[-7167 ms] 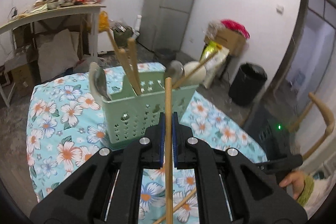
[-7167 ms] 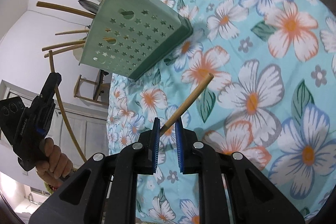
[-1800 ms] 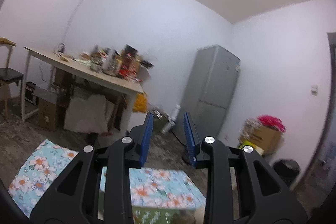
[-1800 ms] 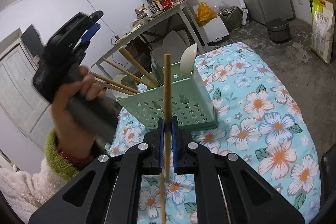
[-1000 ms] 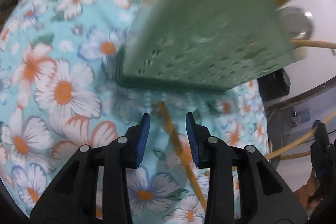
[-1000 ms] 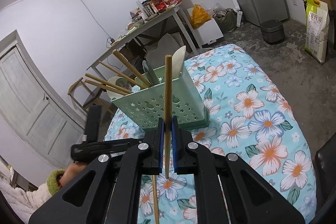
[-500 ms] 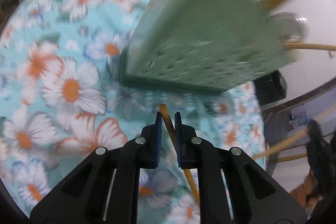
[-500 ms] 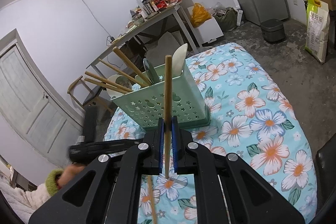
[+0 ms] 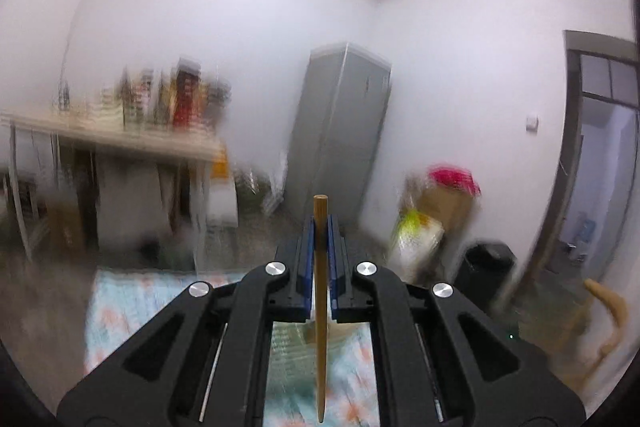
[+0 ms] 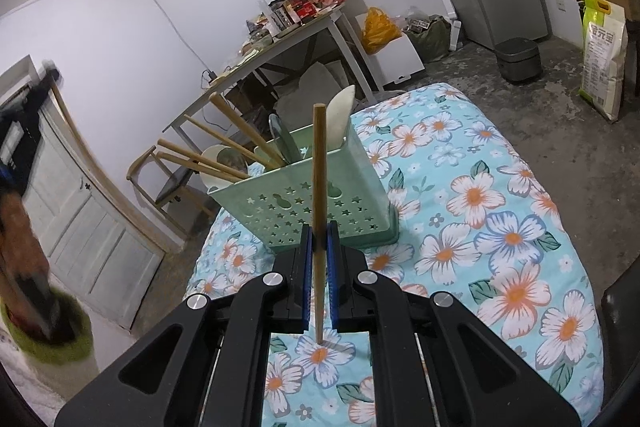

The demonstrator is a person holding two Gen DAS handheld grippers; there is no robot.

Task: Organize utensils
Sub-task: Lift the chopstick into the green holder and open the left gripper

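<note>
Left wrist view: blurred room, grey fridge at centre. The left gripper points level, its jaws closed on an upright chopstick.

Right wrist view: flowered cloth fills the right. The right gripper, tilted downward, clamps a second chopstick. At frame centre, the green basket holds chopsticks and spoons.

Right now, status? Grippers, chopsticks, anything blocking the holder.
Left gripper shut on a chopstick, upright. Right gripper shut on second chopstick, upright, just short of the green holder. Holder upright on floral cloth, half full. Nothing blocking.
</note>
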